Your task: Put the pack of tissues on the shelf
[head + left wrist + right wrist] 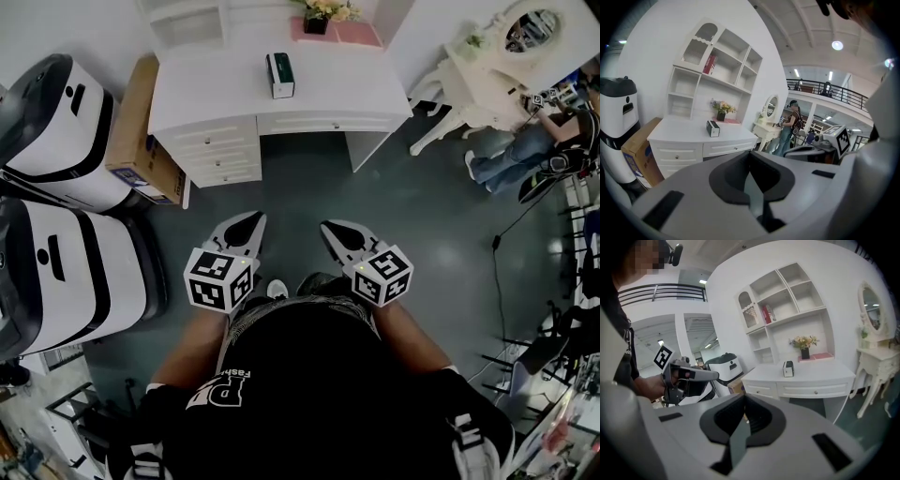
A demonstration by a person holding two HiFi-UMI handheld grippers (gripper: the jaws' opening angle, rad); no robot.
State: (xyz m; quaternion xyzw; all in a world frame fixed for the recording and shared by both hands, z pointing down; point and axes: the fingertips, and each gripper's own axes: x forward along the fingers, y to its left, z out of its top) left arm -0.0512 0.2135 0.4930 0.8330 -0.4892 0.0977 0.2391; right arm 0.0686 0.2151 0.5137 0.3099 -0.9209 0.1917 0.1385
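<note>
We are entering the desk [328, 94] as white-painted, smooth, with a soft satin finish; the shelf [719, 70] above it is showing the same paint. We are listing the pack of tissues [279, 75] as dark and white wrapping with a slight gloss. We are recording the cardboard box [136, 141] as brown and matt. We are noting the rounded machines [66, 272] as glossy white plastic with black bands. The floor [422, 234] is reading as dark, smooth and faintly shiny. We are logging the left gripper [257, 218] and right gripper [327, 226] as matt grey plastic with black inserts, and the shirt [319, 394] as black cloth.
</note>
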